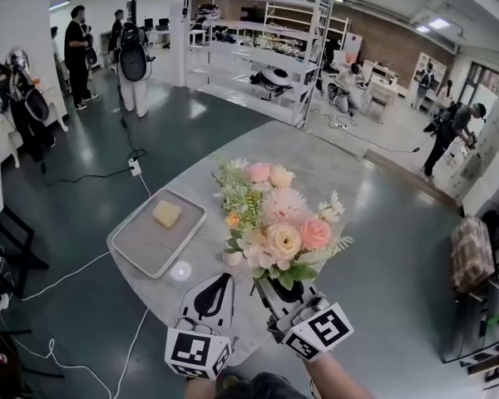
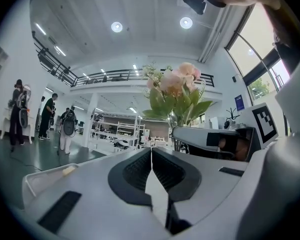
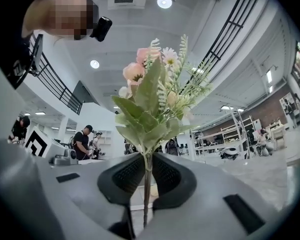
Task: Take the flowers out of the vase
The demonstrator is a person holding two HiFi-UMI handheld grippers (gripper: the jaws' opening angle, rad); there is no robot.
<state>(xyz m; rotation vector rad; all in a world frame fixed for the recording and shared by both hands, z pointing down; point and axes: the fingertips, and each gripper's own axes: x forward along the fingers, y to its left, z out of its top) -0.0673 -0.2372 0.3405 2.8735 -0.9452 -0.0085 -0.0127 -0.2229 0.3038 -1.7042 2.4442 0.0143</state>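
A bouquet [image 1: 274,223] of pink, peach and white flowers with green leaves stands upright over the round grey table [image 1: 374,248]. My right gripper [image 1: 270,288] is shut on its thin green stem [image 3: 147,194], which runs down between the jaws and ends free below them. A small white vase [image 1: 233,258] stands at the bouquet's lower left, half hidden by leaves. My left gripper [image 1: 216,283] is shut and holds nothing, just left of the right one. In the left gripper view its jaws [image 2: 151,159] meet, with the flowers [image 2: 175,94] and the right gripper [image 2: 210,139] to the right.
A grey tray [image 1: 133,248] with a yellow block [image 1: 167,214] lies on the table's left side. A small white disc [image 1: 180,270] sits near the front edge. Cables [image 1: 83,264] cross the dark floor. People stand at the left, and white shelves [image 1: 266,56] stand behind.
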